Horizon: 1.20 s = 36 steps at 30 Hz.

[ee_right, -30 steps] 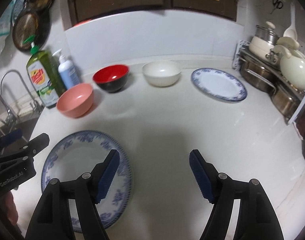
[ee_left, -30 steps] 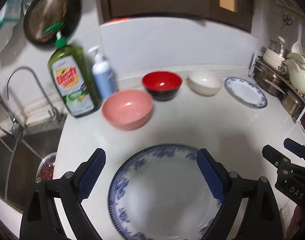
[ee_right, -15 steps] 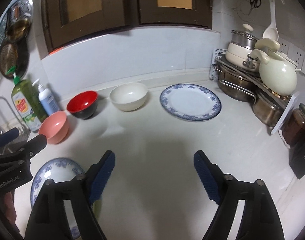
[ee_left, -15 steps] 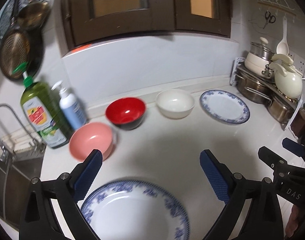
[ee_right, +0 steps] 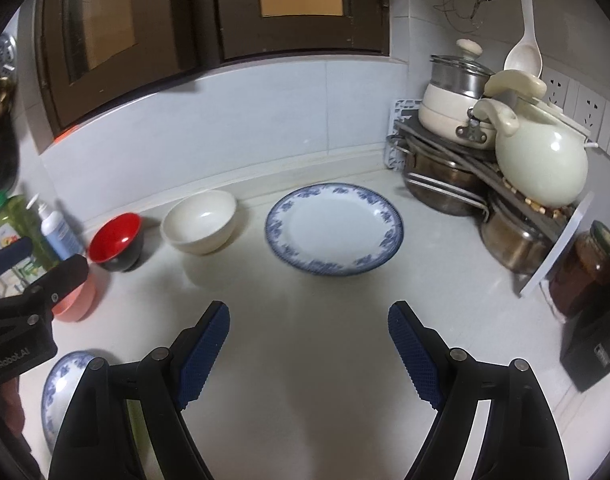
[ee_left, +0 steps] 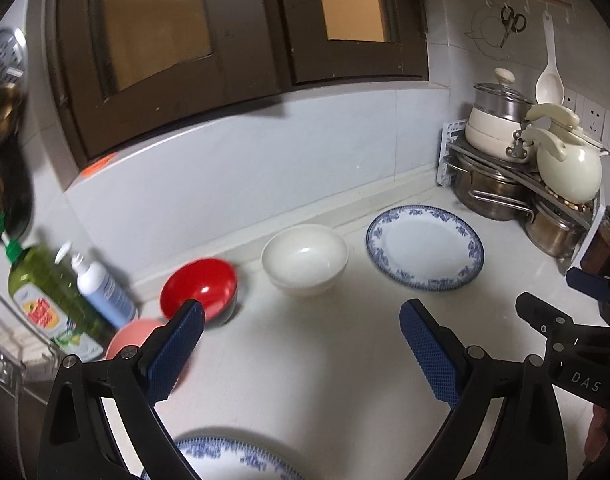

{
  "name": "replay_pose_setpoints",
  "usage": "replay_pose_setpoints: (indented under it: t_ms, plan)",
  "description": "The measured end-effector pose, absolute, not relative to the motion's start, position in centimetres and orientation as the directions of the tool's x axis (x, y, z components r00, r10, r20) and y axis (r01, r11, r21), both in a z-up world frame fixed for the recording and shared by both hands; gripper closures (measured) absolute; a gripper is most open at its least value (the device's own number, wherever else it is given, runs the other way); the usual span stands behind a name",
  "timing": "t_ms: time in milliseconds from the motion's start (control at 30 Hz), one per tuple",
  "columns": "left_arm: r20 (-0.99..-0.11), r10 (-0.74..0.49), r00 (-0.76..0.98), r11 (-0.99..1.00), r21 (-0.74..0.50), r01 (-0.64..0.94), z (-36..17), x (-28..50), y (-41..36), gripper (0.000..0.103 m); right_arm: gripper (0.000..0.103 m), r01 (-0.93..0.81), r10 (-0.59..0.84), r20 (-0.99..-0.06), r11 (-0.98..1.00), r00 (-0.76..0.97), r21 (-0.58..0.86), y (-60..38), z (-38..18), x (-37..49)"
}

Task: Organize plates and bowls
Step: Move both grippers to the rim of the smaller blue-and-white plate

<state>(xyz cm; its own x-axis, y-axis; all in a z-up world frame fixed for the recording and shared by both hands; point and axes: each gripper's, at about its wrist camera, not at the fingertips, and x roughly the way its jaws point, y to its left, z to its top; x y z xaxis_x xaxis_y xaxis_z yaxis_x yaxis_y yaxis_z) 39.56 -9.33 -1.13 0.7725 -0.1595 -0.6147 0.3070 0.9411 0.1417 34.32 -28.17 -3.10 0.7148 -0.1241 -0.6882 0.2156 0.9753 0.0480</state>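
Both grippers hang open over the white counter with nothing between their fingers. My left gripper points at the white bowl, with the red bowl and pink bowl to its left. A blue-rimmed plate lies under it at the view's bottom edge. My right gripper faces a second blue-rimmed plate, a short way in front of it. The right wrist view also shows the white bowl, red bowl, pink bowl, the near plate and the left gripper.
A green dish soap bottle and a pump bottle stand at the back left beside the sink rack. A rack of pots and a cream kettle fills the right corner, with a jar and a black box nearer.
Both grippers have moved right and risen, away from the near plate, which slid to the bottom left of each view. The far plate now lies ahead of the right gripper.
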Motion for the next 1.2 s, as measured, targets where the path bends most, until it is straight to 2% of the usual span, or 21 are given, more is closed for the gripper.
replay_pose_setpoints:
  t_ms: [167,567,800,1067,1200]
  plan:
    - [-0.610,-0.174,0.773,0.929,0.159,0.335,-0.6,42.3,-11.8,0.003,0.021,0.254,-0.168,-0.681,0.967,0.713,0.027,-30.1,-2.9,36.5]
    - [-0.666,-0.214,0.715,0.876,0.193,0.442,-2.5,49.7,-17.2,0.003,0.021,0.346,-0.247,-0.687,0.938,0.684,0.007,-34.3,-4.2,42.4]
    - [-0.721,-0.263,0.642,0.842,0.154,0.518,-4.7,54.7,-20.5,0.004,0.021,0.395,-0.268,-0.707,0.918,0.655,0.018,-36.8,-5.7,46.3]
    - [-0.760,-0.281,0.586,0.810,0.139,0.569,-7.5,58.7,-23.8,0.010,0.021,0.455,-0.287,-0.739,0.890,0.609,0.030,-39.4,-8.5,49.9]
    - [-0.785,-0.274,0.556,0.812,0.121,0.571,-9.0,60.2,-24.8,0.016,0.021,0.475,-0.277,-0.758,0.879,0.591,0.050,-40.7,-9.9,51.1]
